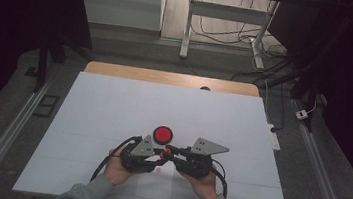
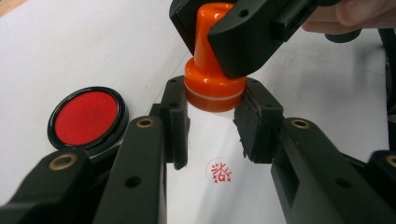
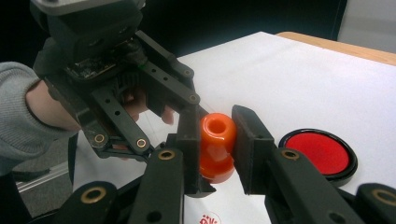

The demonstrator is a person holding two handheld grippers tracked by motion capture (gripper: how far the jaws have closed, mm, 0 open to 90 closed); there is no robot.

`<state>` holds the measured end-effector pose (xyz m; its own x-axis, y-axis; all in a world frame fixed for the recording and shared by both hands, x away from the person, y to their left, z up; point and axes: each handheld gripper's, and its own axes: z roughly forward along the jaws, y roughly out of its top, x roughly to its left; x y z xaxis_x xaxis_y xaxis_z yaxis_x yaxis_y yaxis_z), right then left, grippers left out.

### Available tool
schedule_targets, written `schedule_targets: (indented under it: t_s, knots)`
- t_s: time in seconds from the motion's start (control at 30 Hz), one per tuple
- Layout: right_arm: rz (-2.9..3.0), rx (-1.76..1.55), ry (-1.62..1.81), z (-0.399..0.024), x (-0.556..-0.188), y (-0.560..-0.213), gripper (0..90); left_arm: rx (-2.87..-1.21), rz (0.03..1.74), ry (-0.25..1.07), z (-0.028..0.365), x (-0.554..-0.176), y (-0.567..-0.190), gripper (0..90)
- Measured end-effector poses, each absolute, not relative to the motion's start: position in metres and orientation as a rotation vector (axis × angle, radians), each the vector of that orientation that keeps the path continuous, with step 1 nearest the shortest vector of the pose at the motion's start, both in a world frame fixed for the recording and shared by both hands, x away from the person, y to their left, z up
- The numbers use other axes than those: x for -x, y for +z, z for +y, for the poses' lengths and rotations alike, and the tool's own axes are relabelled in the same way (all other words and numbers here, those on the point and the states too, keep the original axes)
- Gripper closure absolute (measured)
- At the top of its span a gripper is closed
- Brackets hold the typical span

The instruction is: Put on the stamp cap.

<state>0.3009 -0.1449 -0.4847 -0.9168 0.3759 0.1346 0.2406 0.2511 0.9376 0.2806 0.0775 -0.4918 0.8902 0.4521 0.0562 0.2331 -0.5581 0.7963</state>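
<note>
Left gripper view showed both grippers clamped on the orange stamp [image 2: 212,70], right fingers [image 2: 243,42] on its handle, left fingers [image 2: 175,116] at its base, lifted just clear above its fresh red imprint [image 2: 220,170] beside the ink pad [image 2: 86,116].

From the high view the orange stamp [image 1: 164,150] is just a tiny dot between the two tongs, way too small to make out its shape. The red print on the white sheet [image 2: 221,170] is readable as a mark, but I can't tell what the characters are, and in the right gripper view the bottom edge cuts it off. The stamp's underside is hidden in every view. The right tongs [image 2: 224,42] cover most of its handle, and the ink pad [image 2: 87,116] is partly tucked behind a black jaw.
</note>
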Motion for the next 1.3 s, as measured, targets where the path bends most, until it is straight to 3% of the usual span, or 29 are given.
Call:
schedule_targets:
  t_s: [0.4,0.93,1.3]
  knots:
    - [2.366,-0.598,1.759,-0.144,-0.299,-0.490,72.6,-2.192,0.514,0.285,0.078,-0.284,-0.494,63.5]
    - [2.335,-0.606,1.770,-0.149,-0.301,-0.485,72.5,-2.154,0.587,0.266,0.087,-0.286,-0.495,39.2]
    - [2.314,-0.612,1.734,-0.158,-0.306,-0.482,72.5,-2.125,0.629,0.278,0.107,-0.281,-0.492,36.9]
